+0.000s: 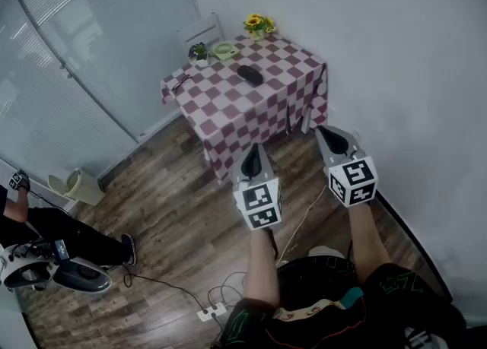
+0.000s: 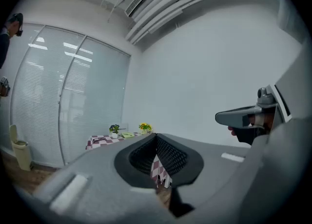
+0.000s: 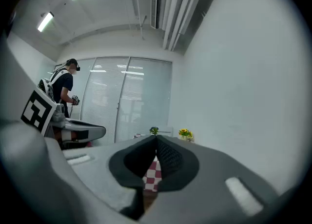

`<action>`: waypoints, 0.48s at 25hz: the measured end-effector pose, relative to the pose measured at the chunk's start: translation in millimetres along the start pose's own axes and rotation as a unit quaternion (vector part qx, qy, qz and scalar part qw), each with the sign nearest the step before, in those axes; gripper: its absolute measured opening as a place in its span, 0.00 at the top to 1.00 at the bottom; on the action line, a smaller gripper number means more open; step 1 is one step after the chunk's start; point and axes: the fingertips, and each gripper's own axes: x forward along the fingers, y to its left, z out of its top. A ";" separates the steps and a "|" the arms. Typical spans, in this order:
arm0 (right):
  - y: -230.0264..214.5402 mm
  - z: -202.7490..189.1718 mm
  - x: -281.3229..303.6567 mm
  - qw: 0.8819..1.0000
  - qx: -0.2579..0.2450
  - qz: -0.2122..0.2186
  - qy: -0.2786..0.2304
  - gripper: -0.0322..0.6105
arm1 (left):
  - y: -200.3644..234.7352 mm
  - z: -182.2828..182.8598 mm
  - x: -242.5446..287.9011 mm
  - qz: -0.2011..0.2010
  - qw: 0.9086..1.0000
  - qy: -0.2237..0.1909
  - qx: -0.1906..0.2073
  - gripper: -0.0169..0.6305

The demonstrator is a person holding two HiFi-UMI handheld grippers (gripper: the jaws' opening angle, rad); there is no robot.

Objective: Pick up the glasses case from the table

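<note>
Left hand-held gripper (image 1: 255, 150): jaws together, nothing between them; held out level at the centre of the head view, tip toward the bench (image 1: 221, 112).
Right hand-held gripper (image 1: 326, 136): jaws pressed together, empty; just right of the left one, tip a little higher in the frame, likewise aimed at the bench.
Forearms (image 1: 261, 264): both stretched forward from the lower centre of the head view, side by side, marker cubes turned up to the camera.
Glasses case (image 1: 249, 75): dark, lying flat on the checked cloth near the bench's middle, upper centre of the frame; well apart from both grippers, untouched.
Far edge of the bench: sunflower pot (image 1: 259, 25) at the far corner, green dish (image 1: 225, 50) and small green plant (image 1: 199, 52) to its left.
Wooden floor (image 1: 175, 210): planks between the bench and the grippers.
</note>
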 end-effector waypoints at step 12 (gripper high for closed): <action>-15.4 2.2 0.1 1.000 0.003 -0.026 -0.005 0.95 | -9.3 3.8 18.1 -0.019 1.000 -0.007 -0.002 0.96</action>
